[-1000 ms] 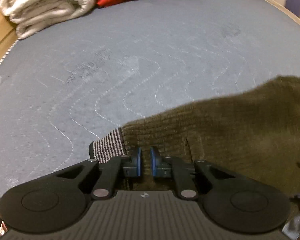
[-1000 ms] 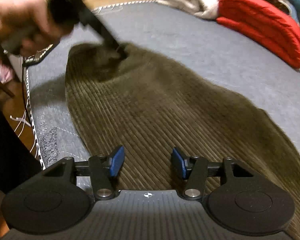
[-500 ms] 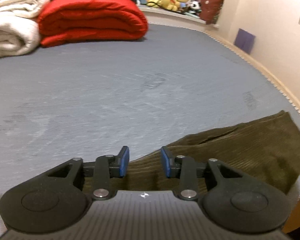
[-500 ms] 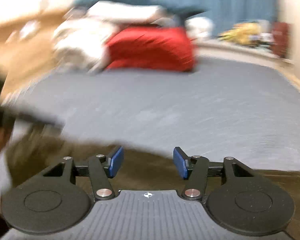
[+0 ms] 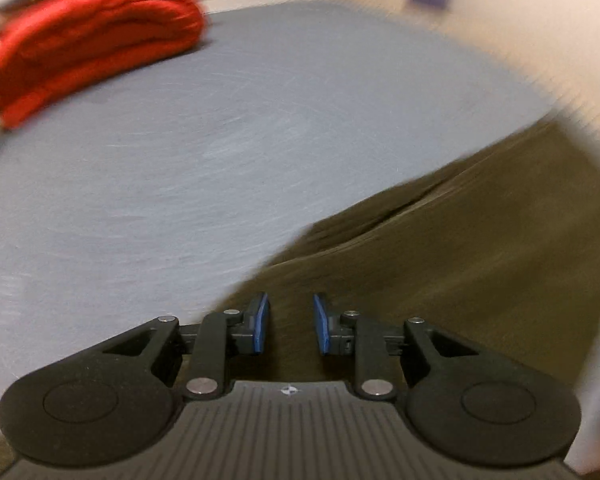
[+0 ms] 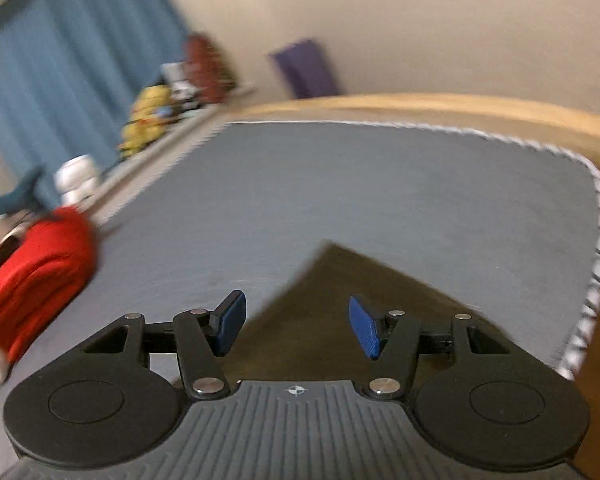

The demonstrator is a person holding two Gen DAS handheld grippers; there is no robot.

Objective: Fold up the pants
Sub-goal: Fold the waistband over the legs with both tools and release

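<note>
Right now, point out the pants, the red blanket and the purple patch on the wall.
pants [image 5: 480, 264]: left wrist view, upper layer of the brown cloth.
red blanket [image 5: 88, 40]: left wrist view, top fold.
purple patch [image 6: 306, 68]: right wrist view, its middle.

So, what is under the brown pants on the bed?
The pants lie on the grey mattress, which shows all around them. What is directly beneath the cloth is covered and cannot be seen.

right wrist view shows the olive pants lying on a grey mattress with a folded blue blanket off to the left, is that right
Not quite: the folded blanket at the left of the right wrist view is red, not blue. The olive pants do lie on the grey mattress.
</note>
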